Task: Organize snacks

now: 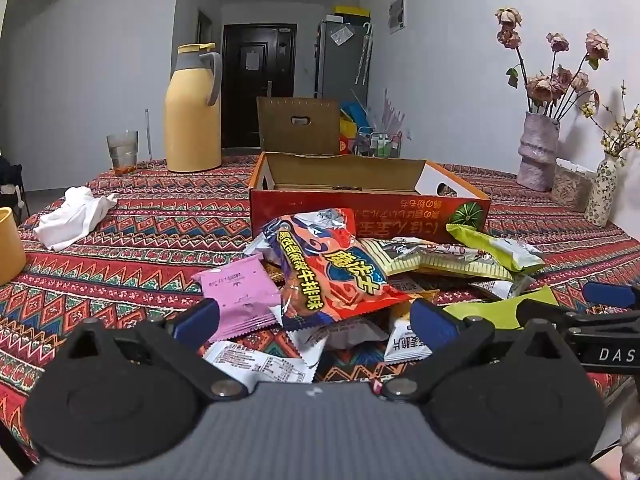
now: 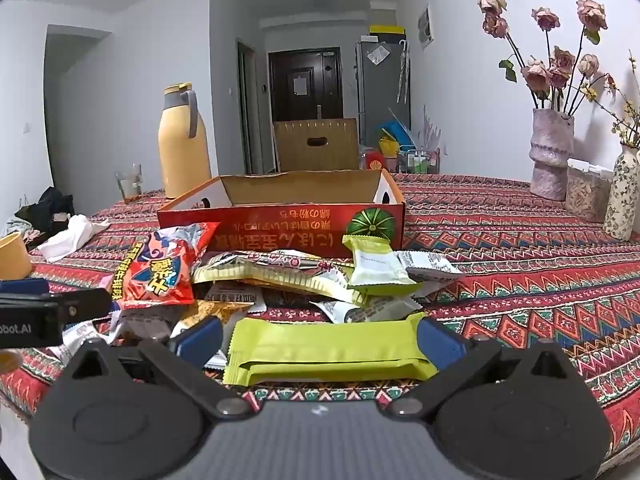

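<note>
Right now the left gripper (image 1: 314,316) stands wide open with nothing gripped, its blue pads flanking the near edge of the snack heap. Between those pads lie a white packet (image 1: 260,362) printed with a table and, just past it at twelve o'clock, a big red-orange snack bag (image 1: 332,272). A pink packet (image 1: 240,296) lies at about eleven o'clock, touching the red bag.

The right gripper (image 2: 320,336) is likewise spread to its widest and holds nothing. A lime-green wrapper (image 2: 328,348) lies crosswise between its pads; whether the pads touch its ends cannot be told. Beyond it, at twelve o'clock, cream and white packets (image 2: 288,276) overlap in a pile.

Behind the pile, farther at twelve o'clock, an open red cardboard box (image 2: 280,216) sits on the counter (image 2: 520,272) with its patterned cloth. At ten o'clock stands a yellow thermos jug (image 1: 194,112), a glass (image 1: 122,152) beside it. At two o'clock a vase of dried roses (image 2: 550,152) stands.
</note>
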The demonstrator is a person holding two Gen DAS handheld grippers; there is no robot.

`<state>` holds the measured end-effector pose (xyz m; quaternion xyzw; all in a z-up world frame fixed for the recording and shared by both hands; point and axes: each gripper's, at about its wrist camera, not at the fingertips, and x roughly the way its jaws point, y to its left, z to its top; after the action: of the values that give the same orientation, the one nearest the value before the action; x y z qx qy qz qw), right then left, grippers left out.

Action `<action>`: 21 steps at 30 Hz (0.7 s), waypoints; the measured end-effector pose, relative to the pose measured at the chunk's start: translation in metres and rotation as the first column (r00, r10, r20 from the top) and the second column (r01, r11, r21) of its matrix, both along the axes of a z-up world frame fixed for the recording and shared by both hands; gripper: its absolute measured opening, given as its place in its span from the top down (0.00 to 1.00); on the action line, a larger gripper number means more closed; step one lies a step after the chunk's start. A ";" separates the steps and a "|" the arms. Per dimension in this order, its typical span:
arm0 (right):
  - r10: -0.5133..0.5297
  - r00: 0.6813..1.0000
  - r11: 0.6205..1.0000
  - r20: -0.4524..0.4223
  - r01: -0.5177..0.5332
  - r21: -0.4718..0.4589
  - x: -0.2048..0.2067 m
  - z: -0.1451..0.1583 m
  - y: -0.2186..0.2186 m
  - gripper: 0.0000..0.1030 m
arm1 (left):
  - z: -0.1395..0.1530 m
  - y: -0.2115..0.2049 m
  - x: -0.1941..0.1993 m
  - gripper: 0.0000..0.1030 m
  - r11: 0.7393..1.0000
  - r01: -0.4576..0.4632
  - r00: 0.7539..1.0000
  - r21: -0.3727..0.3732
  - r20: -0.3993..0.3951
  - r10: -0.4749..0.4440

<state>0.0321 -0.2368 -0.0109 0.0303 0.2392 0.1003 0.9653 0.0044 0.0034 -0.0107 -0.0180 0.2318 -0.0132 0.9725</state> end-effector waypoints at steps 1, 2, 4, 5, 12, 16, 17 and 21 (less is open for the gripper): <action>0.000 1.000 1.000 -0.001 0.000 0.000 0.001 0.000 0.000 0.00 | 0.000 0.000 0.000 0.00 1.000 0.000 1.000 -0.001 0.000 0.000; 0.000 1.000 1.000 -0.002 0.000 0.000 0.001 -0.001 0.000 0.00 | 0.000 0.001 0.000 0.00 1.000 0.000 1.000 -0.002 -0.001 0.000; 0.000 1.000 1.000 -0.001 0.000 -0.001 0.001 -0.001 0.001 0.00 | 0.000 0.001 0.000 0.00 1.000 0.000 1.000 -0.003 -0.001 0.000; 0.000 1.000 1.000 -0.001 0.000 0.000 0.001 -0.001 0.000 0.00 | 0.000 0.001 0.000 0.00 1.000 0.000 1.000 -0.004 -0.001 0.000; 0.001 1.000 1.000 -0.001 -0.001 -0.002 0.001 -0.001 0.001 0.00 | 0.001 0.002 0.000 0.00 1.000 -0.001 1.000 -0.007 0.000 0.001; 0.002 1.000 1.000 -0.001 -0.002 -0.002 0.001 0.000 0.001 0.00 | 0.001 0.002 0.000 0.00 1.000 -0.001 1.000 -0.007 0.000 0.001; 0.002 1.000 1.000 0.000 -0.002 -0.002 0.001 0.000 0.001 0.00 | 0.001 0.002 0.000 0.00 1.000 -0.001 1.000 -0.007 0.000 0.001; 0.001 1.000 1.000 -0.001 -0.001 -0.001 0.001 0.000 0.001 0.00 | 0.001 0.002 0.000 0.00 1.000 -0.001 1.000 -0.007 0.001 0.001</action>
<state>0.0331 -0.2362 -0.0112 0.0294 0.2396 0.1008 0.9652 0.0043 0.0050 -0.0097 -0.0214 0.2315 -0.0136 0.9725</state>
